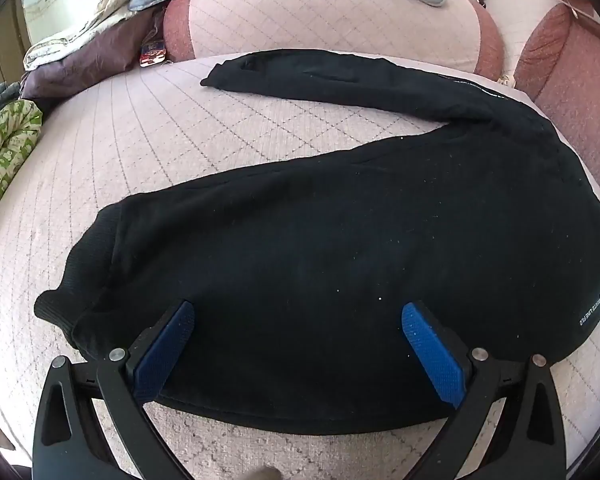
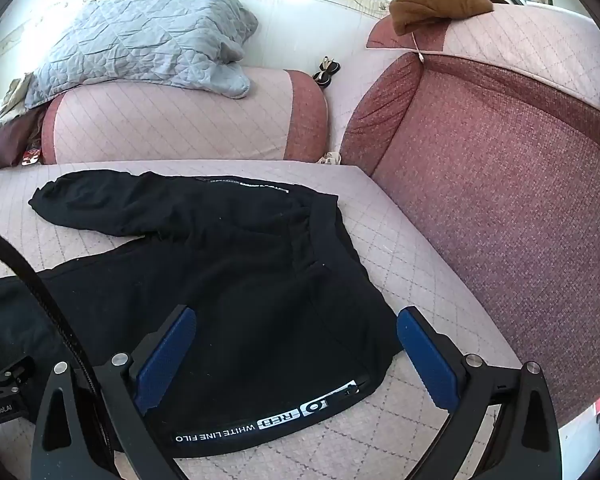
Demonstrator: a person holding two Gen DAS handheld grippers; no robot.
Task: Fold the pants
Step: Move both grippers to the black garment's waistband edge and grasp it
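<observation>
Quilted pink sofa seat (image 1: 148, 168) bears the black pants (image 1: 320, 248), legs splayed; my left gripper (image 1: 296, 344) and right gripper (image 2: 296, 354) hover spread and empty, best pinching near cuff and waistband together.

A pink quilted sofa seat (image 2: 412, 264) meets a reddish backrest (image 2: 500, 184). A grey quilted blanket (image 2: 140, 40) lies over a bolster cushion (image 2: 172, 124). A brown cloth (image 2: 440, 4) tops the backrest, and green patterned fabric (image 1: 4, 152) sits at the left edge.
</observation>
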